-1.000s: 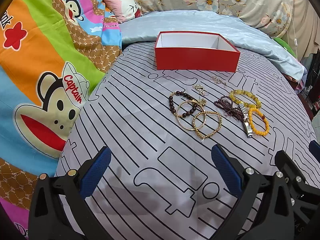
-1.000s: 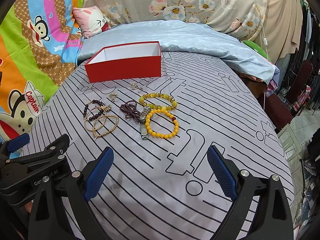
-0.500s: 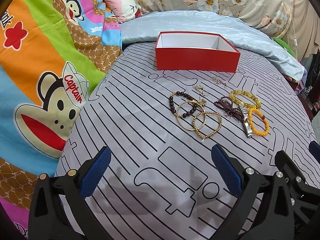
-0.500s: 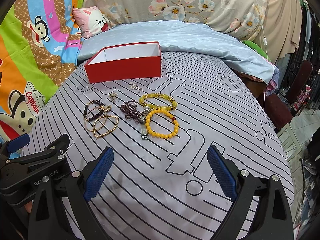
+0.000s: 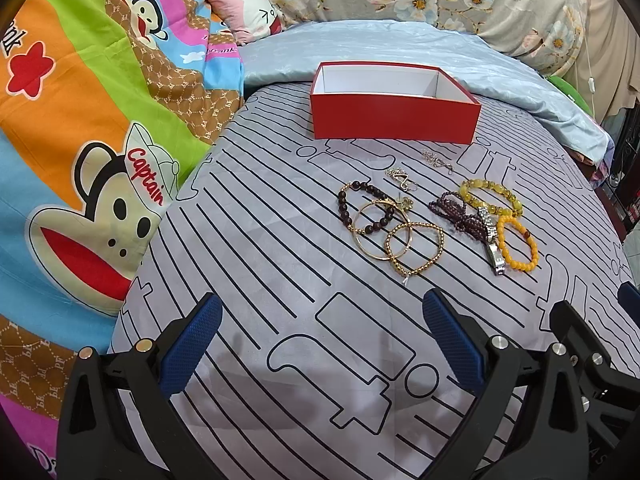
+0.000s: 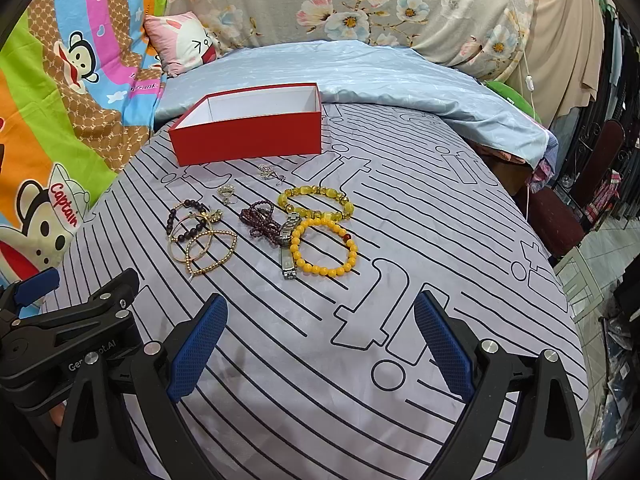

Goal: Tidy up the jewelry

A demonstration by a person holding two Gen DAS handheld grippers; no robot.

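An open red box (image 5: 394, 114) (image 6: 250, 130) with a white, bare inside stands at the far side of the grey striped bedsheet (image 5: 280, 264). In front of it lies a scatter of jewelry: a dark bead bracelet (image 5: 343, 205), a gold bangle (image 5: 366, 236), a gold bead bracelet (image 5: 436, 254) (image 6: 226, 254), a maroon bead strand (image 6: 260, 226), a silver watch (image 6: 287, 252), an orange bead bracelet (image 6: 324, 270), a yellow stone bracelet (image 6: 316, 192) and small silver pieces (image 6: 270, 172). My left gripper (image 5: 322, 340) and right gripper (image 6: 320, 340) hang open side by side, short of the jewelry, holding nothing.
A colourful cartoon-monkey blanket (image 5: 80, 140) lies along the left. A light blue quilt (image 6: 380, 76) and floral pillows (image 6: 360, 4) sit behind the box. The bed drops off on the right, where a dark red chair (image 6: 568, 216) stands.
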